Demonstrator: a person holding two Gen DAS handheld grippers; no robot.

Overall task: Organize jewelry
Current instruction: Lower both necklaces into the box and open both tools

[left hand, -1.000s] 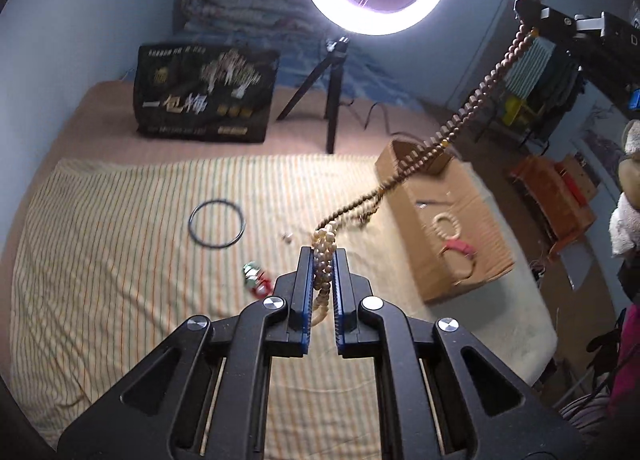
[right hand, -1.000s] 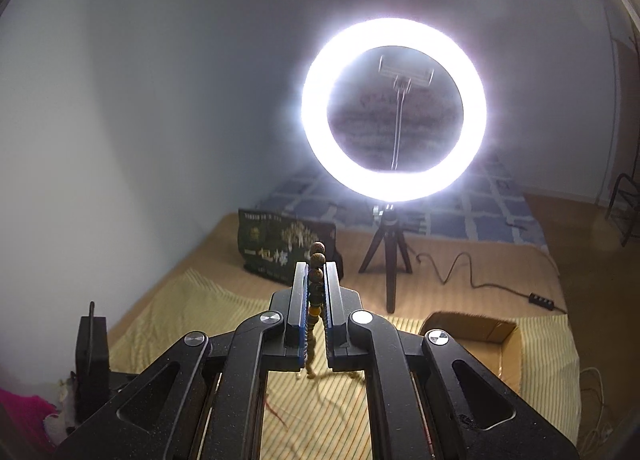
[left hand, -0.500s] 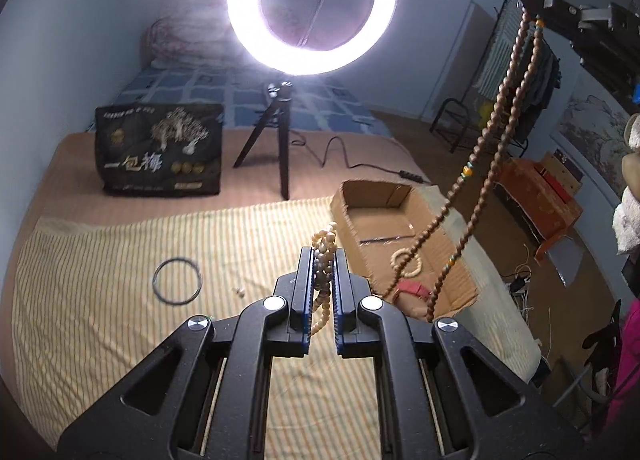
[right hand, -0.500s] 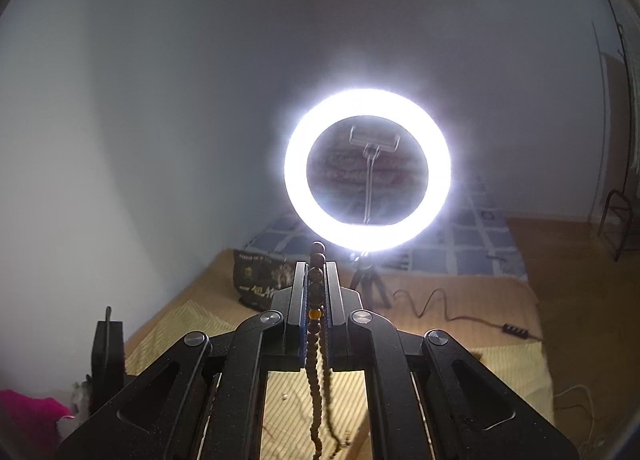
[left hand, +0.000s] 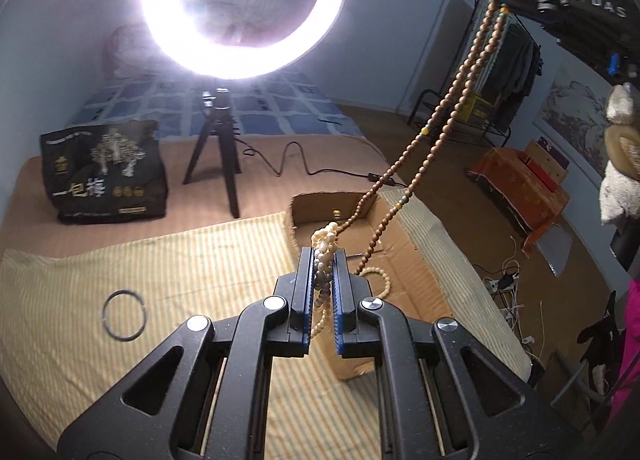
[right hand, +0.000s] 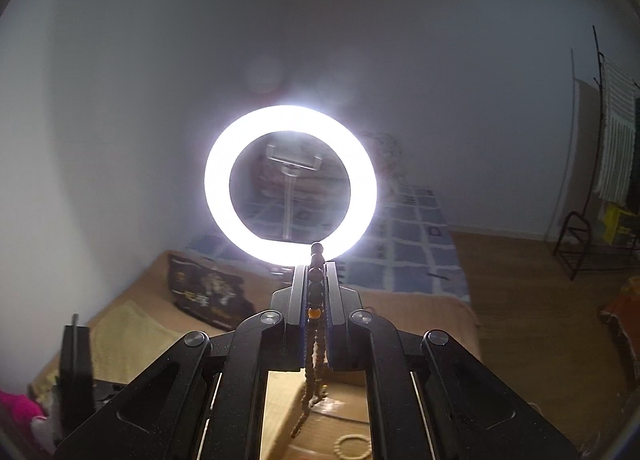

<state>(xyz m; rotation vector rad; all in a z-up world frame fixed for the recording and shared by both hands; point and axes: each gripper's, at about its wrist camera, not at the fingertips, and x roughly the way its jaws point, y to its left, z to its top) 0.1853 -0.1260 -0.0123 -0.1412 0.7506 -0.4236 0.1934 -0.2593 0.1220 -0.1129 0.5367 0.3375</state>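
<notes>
The brown bead necklace (left hand: 448, 108) hangs between both grippers, above the cardboard box (left hand: 404, 256). The left gripper (left hand: 323, 256) is clamped on its pale end, the right gripper (right hand: 316, 272) on its dark end. Only the left view shows the black ring (left hand: 123, 314) on the striped cloth (left hand: 180, 260).

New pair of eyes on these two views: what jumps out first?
The lit ring light on its tripod, glaring at the far side of the bed. Next, the long brown bead necklace strung through the air between the left gripper, shut on it and a clump of pale beads, and the raised right gripper pinching its top end. Below it sits an open cardboard box holding a bead bracelet.
</notes>
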